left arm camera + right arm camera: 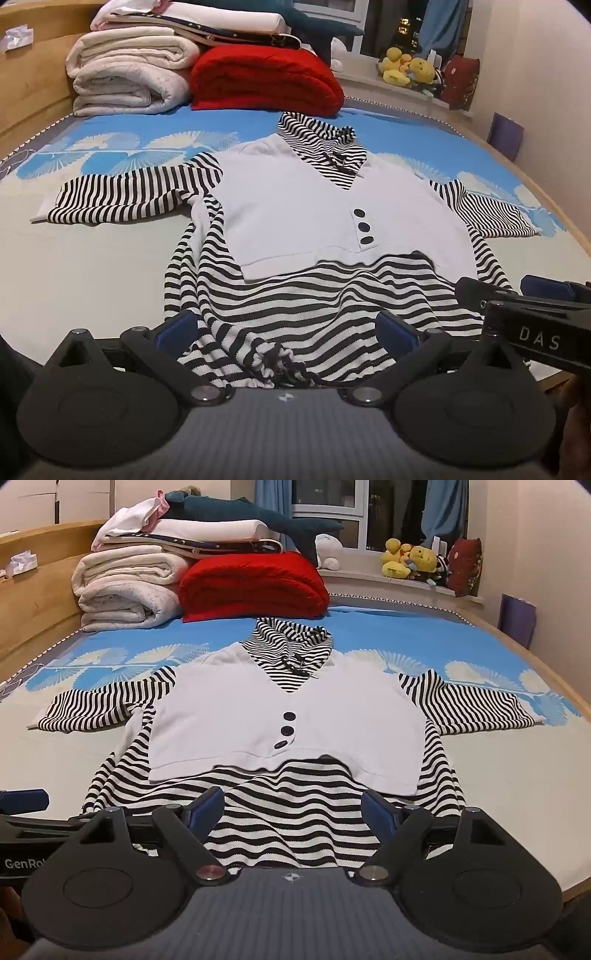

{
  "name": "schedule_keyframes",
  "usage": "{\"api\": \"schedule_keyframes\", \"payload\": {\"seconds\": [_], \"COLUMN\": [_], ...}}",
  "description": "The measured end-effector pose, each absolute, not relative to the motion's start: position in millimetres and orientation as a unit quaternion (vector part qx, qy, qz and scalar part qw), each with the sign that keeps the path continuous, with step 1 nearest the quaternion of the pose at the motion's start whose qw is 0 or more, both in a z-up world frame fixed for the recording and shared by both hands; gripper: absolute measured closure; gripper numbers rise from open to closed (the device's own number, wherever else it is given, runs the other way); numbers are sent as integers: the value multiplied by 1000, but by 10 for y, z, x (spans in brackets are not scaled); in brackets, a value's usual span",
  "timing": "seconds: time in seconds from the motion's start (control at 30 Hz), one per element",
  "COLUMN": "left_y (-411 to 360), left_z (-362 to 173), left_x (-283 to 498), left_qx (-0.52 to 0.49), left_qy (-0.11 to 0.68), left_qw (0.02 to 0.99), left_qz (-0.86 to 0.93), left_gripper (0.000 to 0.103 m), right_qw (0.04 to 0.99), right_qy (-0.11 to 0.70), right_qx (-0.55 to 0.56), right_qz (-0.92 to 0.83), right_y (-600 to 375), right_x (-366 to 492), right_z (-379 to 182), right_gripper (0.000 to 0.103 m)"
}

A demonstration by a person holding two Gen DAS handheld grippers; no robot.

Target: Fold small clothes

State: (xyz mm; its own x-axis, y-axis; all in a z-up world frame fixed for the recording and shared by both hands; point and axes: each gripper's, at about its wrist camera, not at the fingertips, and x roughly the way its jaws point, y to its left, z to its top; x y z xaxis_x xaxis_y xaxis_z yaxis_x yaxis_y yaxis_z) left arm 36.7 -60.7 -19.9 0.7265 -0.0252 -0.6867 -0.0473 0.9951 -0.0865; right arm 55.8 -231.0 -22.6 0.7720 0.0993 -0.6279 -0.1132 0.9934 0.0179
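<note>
A small black-and-white striped top with a white vest front and three dark buttons (332,221) lies flat on the bed, face up, both sleeves spread out; it also shows in the right wrist view (288,716). My left gripper (288,328) is open over the bunched left part of the striped hem. My right gripper (291,808) is open over the right part of the hem, and its fingers (480,291) show at the right edge of the left wrist view. Neither holds cloth.
The bed sheet (110,753) is blue and white. Folded white quilts (125,590) and a red blanket (255,587) are stacked at the head. Plush toys (410,561) sit on the windowsill. A wooden bed frame (33,602) runs along the left.
</note>
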Motion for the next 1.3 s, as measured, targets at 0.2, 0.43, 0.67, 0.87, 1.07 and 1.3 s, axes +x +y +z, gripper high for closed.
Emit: {"api": "schedule_keyframes", "payload": {"seconds": [0.2, 0.43, 0.67, 0.87, 1.07, 1.3], "left_y": [-608, -612, -602, -599, -597, -604], "left_z": [-239, -278, -313, -347, -372, -392], "left_x": [379, 395, 426, 441, 444, 454], "left_qx": [-50, -48, -46, -45, -43, -40], "left_qy": [372, 373, 374, 375, 376, 376], "left_qw": [927, 927, 926, 926, 926, 926], "left_qz": [6, 7, 7, 7, 7, 8], "left_gripper": [1, 1, 1, 1, 1, 1], "right_qw": [941, 941, 940, 940, 940, 937], "right_qy": [335, 333, 336, 335, 336, 344], "right_qx": [-10, -11, -10, -11, -15, -24], "right_qz": [57, 57, 56, 56, 52, 48], "right_y": [-2325, -2304, -2319, -2299, -2283, -2279], "right_x": [563, 570, 573, 573, 572, 576], "right_z": [-222, -234, -235, -241, -278, -266], "right_gripper": [21, 21, 21, 21, 21, 21]}}
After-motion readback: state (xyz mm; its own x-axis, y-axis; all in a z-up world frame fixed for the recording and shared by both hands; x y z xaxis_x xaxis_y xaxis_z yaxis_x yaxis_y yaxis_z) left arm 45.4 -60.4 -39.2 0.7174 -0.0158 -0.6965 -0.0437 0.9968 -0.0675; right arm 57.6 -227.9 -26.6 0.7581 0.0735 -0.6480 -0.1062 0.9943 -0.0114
